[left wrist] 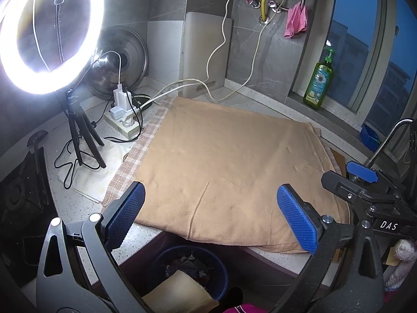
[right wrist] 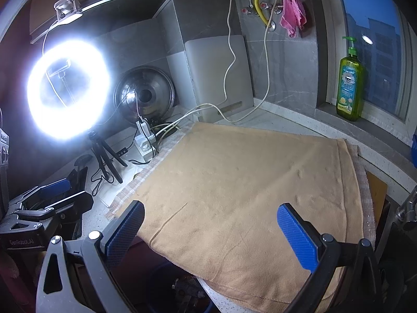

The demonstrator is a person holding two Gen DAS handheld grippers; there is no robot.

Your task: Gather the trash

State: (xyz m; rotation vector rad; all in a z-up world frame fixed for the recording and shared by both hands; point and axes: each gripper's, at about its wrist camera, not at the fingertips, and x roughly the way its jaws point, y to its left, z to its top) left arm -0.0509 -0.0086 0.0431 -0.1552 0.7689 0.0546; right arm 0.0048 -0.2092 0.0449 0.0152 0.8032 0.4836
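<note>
A home kitchen. A speckled counter meets grey wall tiles, with a dish-soap bottle on the windowsill. The round metal thing is probably a pot lid.

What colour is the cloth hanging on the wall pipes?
Pink. The cloth hangs by the taps, clearest in the right wrist view.

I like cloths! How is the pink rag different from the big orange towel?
The rag is pink; the towel is orange. The rag is small and bunched; the towel is big and spread out. The rag hangs on the wall by the pipes; the towel lies flat on the counter. Both are soft cloths, and no fingers touch either.
</note>
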